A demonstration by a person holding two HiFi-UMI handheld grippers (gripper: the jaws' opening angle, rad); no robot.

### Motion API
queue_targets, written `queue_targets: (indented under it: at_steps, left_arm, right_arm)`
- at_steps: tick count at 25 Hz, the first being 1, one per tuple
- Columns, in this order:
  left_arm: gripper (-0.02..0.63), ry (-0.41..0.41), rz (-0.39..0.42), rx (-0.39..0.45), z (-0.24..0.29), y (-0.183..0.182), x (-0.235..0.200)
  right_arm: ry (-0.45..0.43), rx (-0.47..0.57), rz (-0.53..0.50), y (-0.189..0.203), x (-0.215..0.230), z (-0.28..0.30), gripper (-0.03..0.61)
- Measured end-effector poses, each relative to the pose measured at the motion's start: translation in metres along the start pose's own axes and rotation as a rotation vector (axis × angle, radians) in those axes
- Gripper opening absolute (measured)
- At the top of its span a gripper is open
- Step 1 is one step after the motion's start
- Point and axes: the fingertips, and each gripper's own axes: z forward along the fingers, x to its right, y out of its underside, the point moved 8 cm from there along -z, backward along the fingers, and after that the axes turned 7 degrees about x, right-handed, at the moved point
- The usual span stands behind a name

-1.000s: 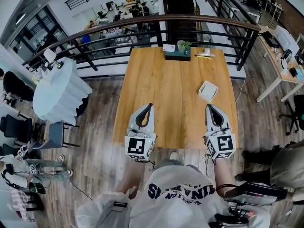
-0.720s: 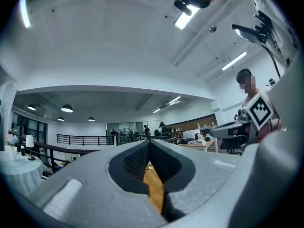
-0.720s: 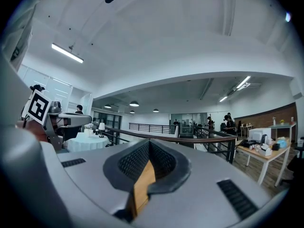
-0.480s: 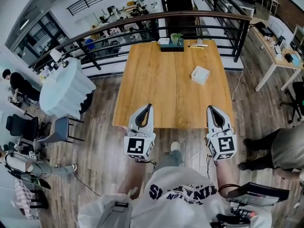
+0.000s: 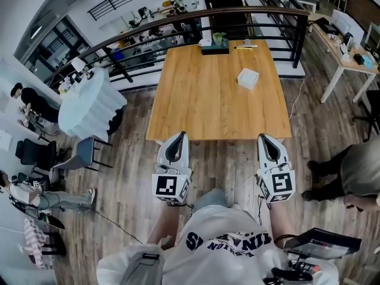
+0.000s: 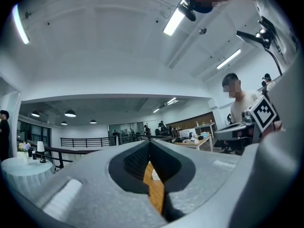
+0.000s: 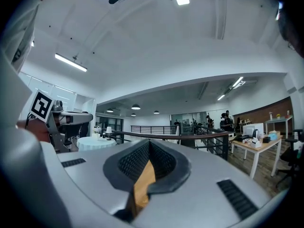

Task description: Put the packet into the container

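Left gripper (image 5: 180, 135) and right gripper (image 5: 263, 138) are over the floor (image 5: 119, 177), just short of the table's (image 5: 202, 100) near edge and well apart. Both have jaws closed tight, holding nothing. A white box (image 5: 247, 78) lies right of the table's centre, off every edge; can't tell if it's the packet or the container. A dark tray (image 5: 214, 48) sits at the far edge by the railing (image 5: 148, 25).

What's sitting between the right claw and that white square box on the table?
Nothing: the head view shows only bare wooden table between the right claw and the white box.

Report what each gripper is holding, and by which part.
Nothing is held: the left gripper and the right gripper both have their jaws shut and empty.
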Motion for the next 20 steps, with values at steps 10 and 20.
queue_targets:
  at_steps: [10, 20]
  left_arm:
    - [0.005, 0.048, -0.034, 0.011, -0.031, -0.008, -0.002]
    - [0.006, 0.042, -0.082, -0.002, -0.056, 0.003, -0.020]
  right_arm:
    - [0.060, -0.023, 0.011, -0.009, -0.033, -0.039, 0.009]
    - [0.033, -0.050, -0.034, -0.011, -0.064, -0.034, 0.008]
